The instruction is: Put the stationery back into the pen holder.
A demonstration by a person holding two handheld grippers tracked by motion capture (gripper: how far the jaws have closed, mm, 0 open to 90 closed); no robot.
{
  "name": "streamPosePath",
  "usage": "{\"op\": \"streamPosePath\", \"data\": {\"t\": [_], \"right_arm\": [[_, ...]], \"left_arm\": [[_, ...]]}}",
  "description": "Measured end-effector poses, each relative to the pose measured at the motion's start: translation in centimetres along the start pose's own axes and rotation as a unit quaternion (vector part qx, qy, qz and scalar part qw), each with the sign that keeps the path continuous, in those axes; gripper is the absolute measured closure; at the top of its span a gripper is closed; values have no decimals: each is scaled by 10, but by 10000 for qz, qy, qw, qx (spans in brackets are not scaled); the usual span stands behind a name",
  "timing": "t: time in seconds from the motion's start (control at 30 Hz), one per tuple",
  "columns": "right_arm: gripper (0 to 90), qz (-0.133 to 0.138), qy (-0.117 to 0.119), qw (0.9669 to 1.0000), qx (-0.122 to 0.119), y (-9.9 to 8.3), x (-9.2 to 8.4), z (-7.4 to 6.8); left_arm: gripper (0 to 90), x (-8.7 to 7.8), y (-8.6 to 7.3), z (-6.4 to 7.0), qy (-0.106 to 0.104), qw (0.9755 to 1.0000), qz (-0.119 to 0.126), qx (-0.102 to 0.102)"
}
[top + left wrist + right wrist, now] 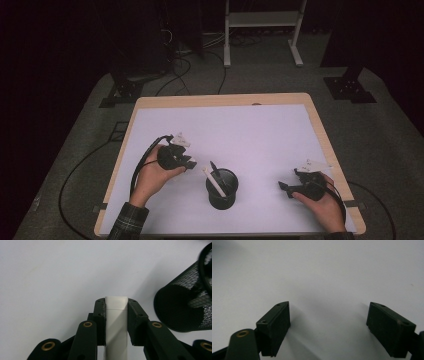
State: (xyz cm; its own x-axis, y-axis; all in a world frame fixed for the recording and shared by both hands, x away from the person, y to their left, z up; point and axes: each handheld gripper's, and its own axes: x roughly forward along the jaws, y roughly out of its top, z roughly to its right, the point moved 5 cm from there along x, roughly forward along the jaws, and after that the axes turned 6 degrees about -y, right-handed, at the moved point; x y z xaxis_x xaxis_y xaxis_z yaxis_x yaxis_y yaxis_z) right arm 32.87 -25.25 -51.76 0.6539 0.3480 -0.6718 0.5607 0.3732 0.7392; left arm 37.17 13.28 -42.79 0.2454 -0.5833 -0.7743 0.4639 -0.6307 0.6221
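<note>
Now the left tool (116, 322) is clamped on a white pen (115, 325).

Seen from the high view, the left tool (189, 163) holds that pen (214, 182) with its far end leaning into the black mesh cup (222, 189), which stands near the front middle of the white worktop (250, 130). Well apart at the right, the right tool (286, 189) rests low, its jaws spread wide over bare surface with nothing between them.

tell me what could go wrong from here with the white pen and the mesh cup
1. The left gripper pinches the white pen only near one end; it could pivot or slip between the jaws.
2. The mesh cup is light-looking and stands free; the pen's far end, at its rim, could catch and tip it while the right gripper sits apart, open.
</note>
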Motion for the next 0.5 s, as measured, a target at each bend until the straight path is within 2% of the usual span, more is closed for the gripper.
{"op": "streamPosePath", "data": {"t": [0.23, 0.5], "right_arm": [[180, 1, -1, 10000, -1, 0, 0, 0], [180, 0, 0, 10000, 0, 0, 0, 0]], "left_arm": [[711, -15, 7, 6, -105, 9993, 354, 78], [711, -35, 19, 17, -84, 9974, 666, 259]]}}
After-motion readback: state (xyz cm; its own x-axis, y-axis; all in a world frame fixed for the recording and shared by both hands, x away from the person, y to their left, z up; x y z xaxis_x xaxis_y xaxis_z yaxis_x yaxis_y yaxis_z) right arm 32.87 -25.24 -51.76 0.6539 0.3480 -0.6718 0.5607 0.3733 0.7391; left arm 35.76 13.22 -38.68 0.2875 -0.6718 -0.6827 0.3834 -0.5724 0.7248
